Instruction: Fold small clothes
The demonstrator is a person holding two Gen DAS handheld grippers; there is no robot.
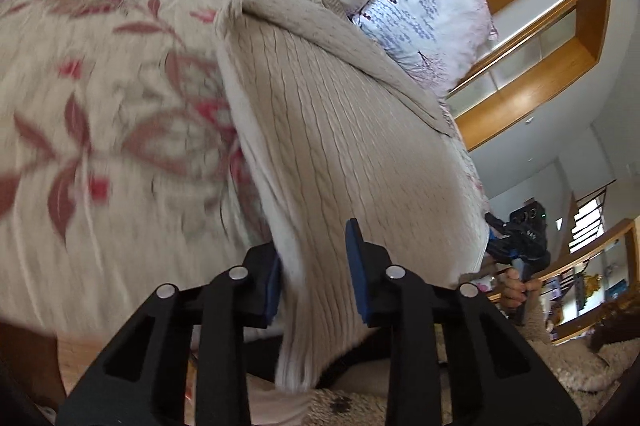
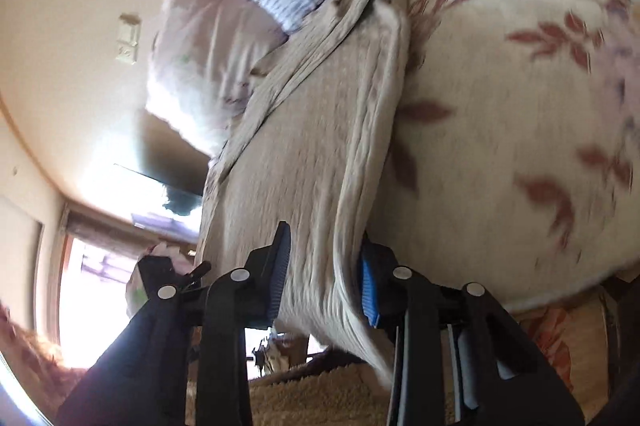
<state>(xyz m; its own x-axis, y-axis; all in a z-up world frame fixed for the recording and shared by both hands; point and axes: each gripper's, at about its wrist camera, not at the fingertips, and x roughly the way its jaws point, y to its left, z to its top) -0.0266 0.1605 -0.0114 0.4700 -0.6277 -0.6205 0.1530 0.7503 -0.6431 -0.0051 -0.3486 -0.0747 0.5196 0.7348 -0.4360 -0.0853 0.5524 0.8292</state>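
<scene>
Presently: cream knit sweater [image 1: 344,145], soft, stretchy, moderately heavy; hem corners pinched by left hand-held gripper [image 1: 316,282] and right hand-held gripper [image 2: 324,282], near bed [image 1: 100,105] edge.

Cream sweater [image 1: 344,145] between left gripper [image 1: 316,278] fingers [image 1: 358,266]

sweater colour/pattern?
Cream, cable-knit ribbing. The sweater shows best in the left wrist view.

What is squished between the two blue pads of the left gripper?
The cream sweater. In the left wrist view, its near edge hangs between the blue pads of the left gripper, with the flowered bedspread behind.
</scene>
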